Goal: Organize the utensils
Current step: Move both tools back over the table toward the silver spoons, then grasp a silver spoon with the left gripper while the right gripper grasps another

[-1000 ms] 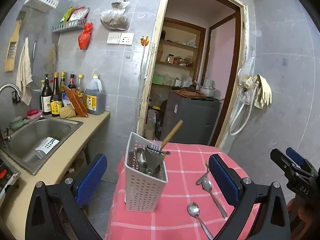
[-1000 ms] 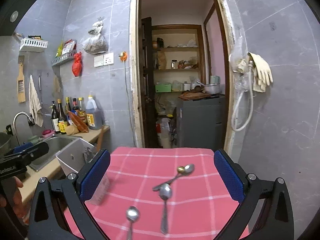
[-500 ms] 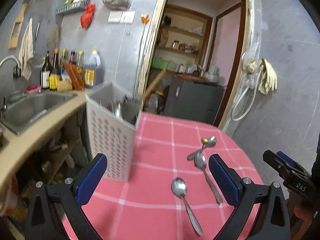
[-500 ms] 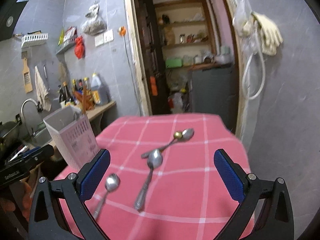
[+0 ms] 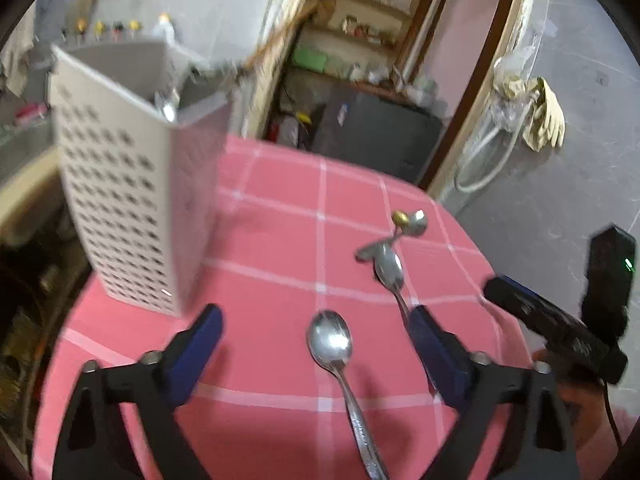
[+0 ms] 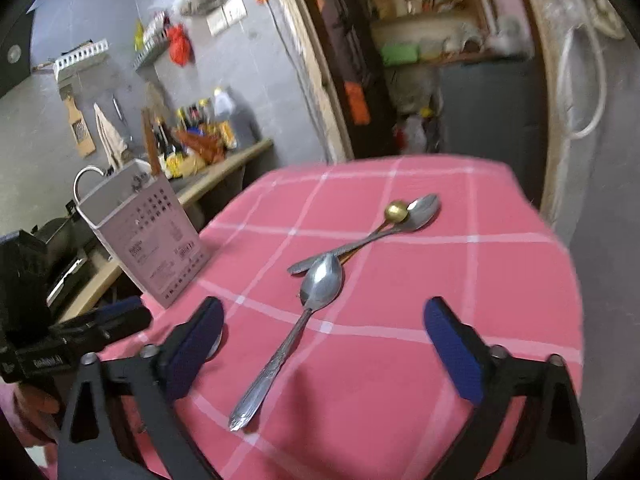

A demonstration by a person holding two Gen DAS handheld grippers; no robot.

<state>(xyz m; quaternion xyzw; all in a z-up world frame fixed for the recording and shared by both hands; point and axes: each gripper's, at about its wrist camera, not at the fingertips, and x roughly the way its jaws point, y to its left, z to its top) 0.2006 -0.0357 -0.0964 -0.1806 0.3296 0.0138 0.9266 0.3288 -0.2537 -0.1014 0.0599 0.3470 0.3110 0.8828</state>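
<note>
A pink checked tablecloth (image 6: 500, 280) is seen with a white holder (image 5: 132, 200) set near its left edge, bare cloth around four loose spoons: one (image 5: 336, 356) framed by the spread, empty left gripper (image 5: 316, 340), another (image 6: 304, 312) by the likewise spread right gripper (image 6: 324, 332).

Four loose spoons (image 6: 320, 280) flat beside upright perforated white caddy (image 5: 132, 200)

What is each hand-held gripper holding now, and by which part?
Nothing. The left hand-held gripper and the right hand-held gripper are both open above the spoons on the table.
</note>
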